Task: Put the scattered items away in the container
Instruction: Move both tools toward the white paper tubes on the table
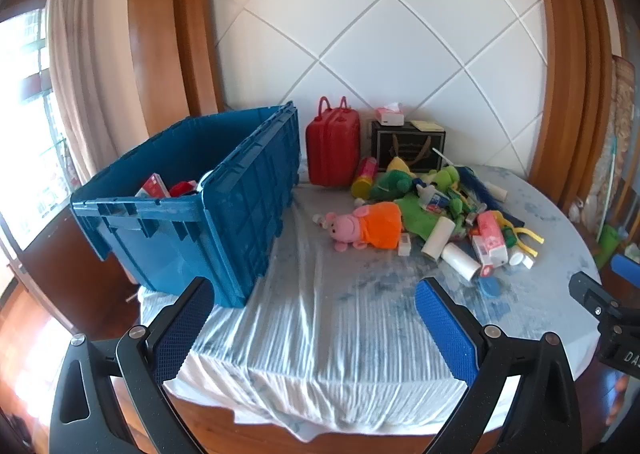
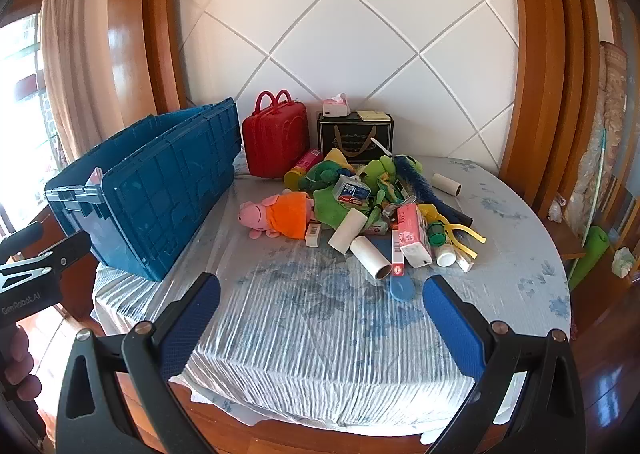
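A blue plastic crate (image 1: 224, 210) (image 2: 160, 190) stands at the table's left, with a red-and-white box and a few other items inside. To its right lies a heap of scattered items: a pink pig plush in an orange dress (image 1: 366, 228) (image 2: 280, 216), green plush toys (image 1: 424, 194) (image 2: 348, 190), white rolls (image 1: 438, 236) (image 2: 370, 256), a pink carton (image 1: 490, 242) (image 2: 414, 236) and a blue duster (image 2: 424, 190). My left gripper (image 1: 314, 328) hovers open over the table's near edge, nothing between its fingers. My right gripper (image 2: 322, 326) is likewise open and empty, nearer the heap.
A red toy suitcase (image 1: 332, 150) (image 2: 276, 142) and a black gift box (image 1: 408, 146) (image 2: 356, 136) topped with a tissue pack stand against the white wall. A plastic-covered cloth (image 1: 328, 314) drapes the round table. The other gripper's body shows at each view's edge, with a hand (image 2: 18, 366).
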`<state>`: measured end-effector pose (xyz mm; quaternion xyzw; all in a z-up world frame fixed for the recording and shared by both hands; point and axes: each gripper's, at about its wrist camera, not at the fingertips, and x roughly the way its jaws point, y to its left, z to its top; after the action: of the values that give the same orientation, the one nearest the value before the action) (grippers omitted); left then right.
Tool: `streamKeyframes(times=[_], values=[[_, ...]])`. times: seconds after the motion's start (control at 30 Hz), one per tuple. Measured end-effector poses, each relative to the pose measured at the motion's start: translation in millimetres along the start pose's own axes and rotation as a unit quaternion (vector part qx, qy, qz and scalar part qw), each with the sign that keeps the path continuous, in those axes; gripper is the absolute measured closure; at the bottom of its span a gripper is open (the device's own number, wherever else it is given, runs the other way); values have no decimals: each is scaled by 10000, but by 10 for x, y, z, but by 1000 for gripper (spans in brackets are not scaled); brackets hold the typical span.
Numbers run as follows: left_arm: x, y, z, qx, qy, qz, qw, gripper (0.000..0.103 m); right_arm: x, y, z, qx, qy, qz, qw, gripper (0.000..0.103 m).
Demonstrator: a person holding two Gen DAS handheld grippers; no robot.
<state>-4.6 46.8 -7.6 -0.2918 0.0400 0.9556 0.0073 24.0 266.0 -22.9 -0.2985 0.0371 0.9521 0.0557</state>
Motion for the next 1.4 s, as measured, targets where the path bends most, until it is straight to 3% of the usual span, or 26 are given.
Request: streamKeyframes(times=[0.23, 0.4, 0.67, 0.83, 1.0, 1.27, 1.4], values=[[69, -254, -120, 63, 81, -9, 9999, 1, 25, -237, -79, 91, -44, 19, 9999, 0], [262, -383, -174, 132, 341, 11, 9993, 1, 203, -384, -186, 172, 228, 24, 9996, 0], [1056, -592, -171, 243, 917, -100, 9954, 1, 633, -678, -255, 483, 579, -161, 9970, 0], [1915, -906, -196, 569, 1484, -325, 9868, 1, 1174, -874, -248, 635, 957, -363, 9927, 0], [2865, -1213, -203, 812, 2099, -501, 9730, 1, 2028, -1024, -201, 751, 1586, -593, 9827, 0], [3700, -1709, -40, 1239, 2271, -1186, 9587, 1, 3062, -1053, -25, 862, 2000, -359, 9753, 0], [3963, -1809, -25, 1480, 2288, -1178, 9549, 1, 3428, -1042, 15, 864, 2196, -159, 9716, 0]])
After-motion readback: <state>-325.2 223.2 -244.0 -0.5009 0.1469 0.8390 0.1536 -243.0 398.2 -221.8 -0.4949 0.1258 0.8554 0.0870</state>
